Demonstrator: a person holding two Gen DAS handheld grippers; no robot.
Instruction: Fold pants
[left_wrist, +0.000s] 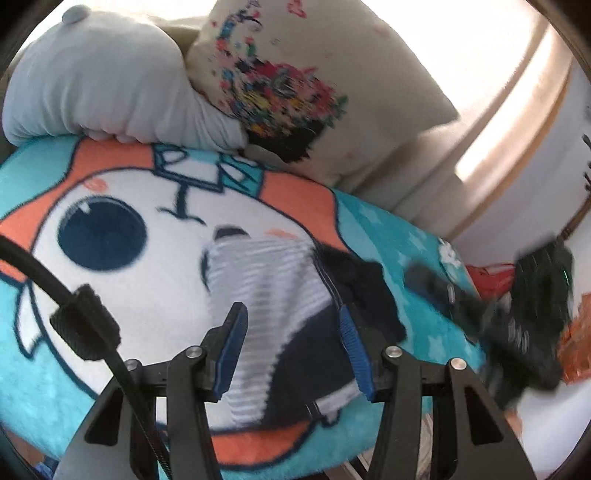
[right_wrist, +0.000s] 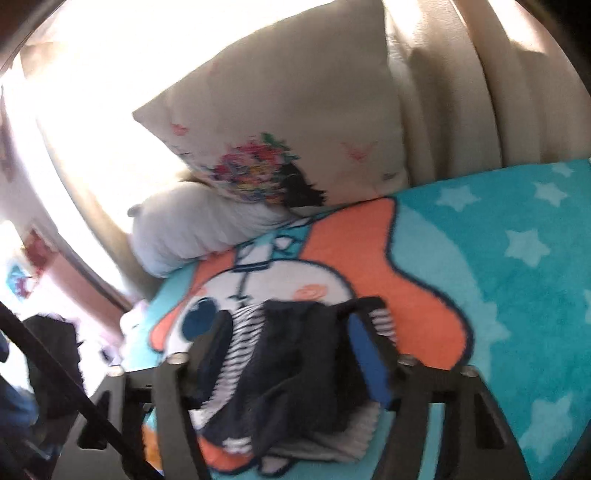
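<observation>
We note the pants are navy with grey-and-white stripes. The blanket is turquoise with pale stars and an orange-white cartoon face. The cushion is cream with a multicoloured floral print; the pillow is pale grey.

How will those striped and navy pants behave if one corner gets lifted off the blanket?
The pants look soft and thin, bunched in folds, so they would probably droop and unfold. They seem light. The fleecy blanket may cling a little, dragging the cloth rather than letting it slide.
</observation>
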